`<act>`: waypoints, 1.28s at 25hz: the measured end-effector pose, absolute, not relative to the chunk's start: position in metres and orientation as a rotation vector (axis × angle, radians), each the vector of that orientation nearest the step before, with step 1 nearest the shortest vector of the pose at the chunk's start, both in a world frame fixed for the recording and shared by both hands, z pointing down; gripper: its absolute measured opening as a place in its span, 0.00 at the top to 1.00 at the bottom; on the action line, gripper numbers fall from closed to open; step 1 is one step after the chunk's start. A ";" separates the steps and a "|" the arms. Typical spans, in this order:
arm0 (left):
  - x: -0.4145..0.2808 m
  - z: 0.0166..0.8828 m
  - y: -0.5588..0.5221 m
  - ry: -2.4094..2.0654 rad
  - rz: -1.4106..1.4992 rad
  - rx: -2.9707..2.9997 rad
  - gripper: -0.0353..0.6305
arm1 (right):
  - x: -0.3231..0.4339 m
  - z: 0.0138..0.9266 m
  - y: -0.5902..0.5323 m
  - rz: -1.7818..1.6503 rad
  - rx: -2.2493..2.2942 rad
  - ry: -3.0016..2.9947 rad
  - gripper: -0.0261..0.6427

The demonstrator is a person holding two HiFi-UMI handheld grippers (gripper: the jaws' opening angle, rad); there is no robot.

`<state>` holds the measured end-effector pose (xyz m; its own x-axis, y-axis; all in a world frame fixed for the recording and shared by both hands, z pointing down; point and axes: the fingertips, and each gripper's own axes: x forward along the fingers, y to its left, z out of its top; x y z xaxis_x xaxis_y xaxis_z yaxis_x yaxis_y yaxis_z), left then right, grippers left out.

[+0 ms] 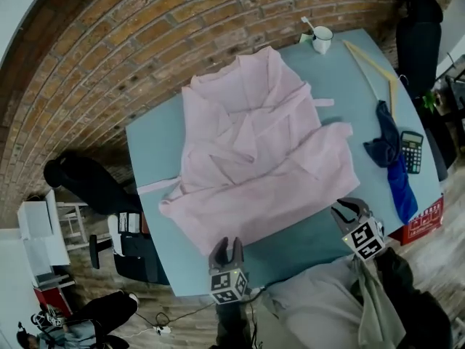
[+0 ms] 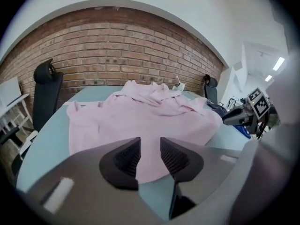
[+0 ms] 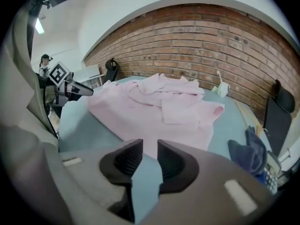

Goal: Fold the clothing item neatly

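A pale pink garment [image 1: 254,151] lies crumpled and partly spread on the light blue table [image 1: 149,147], a thin belt trailing off its left side. My left gripper [image 1: 227,244] hovers just off the table's near edge, short of the garment's hem, jaws slightly apart with nothing between them. My right gripper [image 1: 349,209] sits near the garment's front right corner, also open and empty. The left gripper view has the garment [image 2: 140,121] beyond the parted jaws [image 2: 150,151]. In the right gripper view the cloth [image 3: 159,111] lies ahead of the jaws [image 3: 149,156].
A white mug [image 1: 321,39] with a spoon stands at the table's far corner. Wooden sticks [image 1: 374,67], a dark blue cloth [image 1: 392,158] and a calculator [image 1: 412,150] lie along the right side. A black chair [image 1: 418,35] stands beyond, another at the left [image 1: 80,180].
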<state>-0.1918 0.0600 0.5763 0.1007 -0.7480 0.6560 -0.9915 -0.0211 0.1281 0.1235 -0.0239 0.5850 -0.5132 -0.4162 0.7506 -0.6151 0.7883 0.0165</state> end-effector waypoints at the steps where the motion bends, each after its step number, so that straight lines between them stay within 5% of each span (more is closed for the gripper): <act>1: -0.186 0.579 0.068 -1.711 0.581 1.811 0.71 | 0.126 0.589 -0.020 0.291 0.726 -2.180 0.80; 9: -0.165 0.610 0.112 -1.591 1.457 2.076 0.56 | 0.128 0.627 -0.010 -0.506 0.398 -1.867 0.72; 14: -0.174 0.629 0.104 -1.450 1.393 2.195 0.48 | 0.115 0.642 -0.021 -0.571 0.360 -1.808 0.73; 17: -0.185 0.626 0.094 -1.440 1.335 2.238 0.29 | 0.109 0.640 -0.037 -0.589 0.405 -1.793 0.73; 19: -0.193 0.624 0.091 -1.444 1.380 2.251 0.28 | 0.105 0.642 -0.044 -0.605 0.405 -1.770 0.74; 21: -0.202 0.622 0.090 -1.449 1.485 2.278 0.48 | 0.104 0.645 -0.044 -0.597 0.395 -1.755 0.75; 25: -0.205 0.633 0.090 -1.349 1.714 2.416 0.58 | 0.105 0.649 -0.044 -0.474 0.438 -1.798 0.84; 27: -0.210 0.637 0.087 -1.383 1.884 2.395 0.91 | 0.105 0.651 -0.043 -0.410 0.472 -1.835 0.90; 32: -0.210 0.630 0.093 -1.413 1.544 2.285 0.92 | 0.106 0.641 -0.037 -0.370 0.464 -1.848 0.92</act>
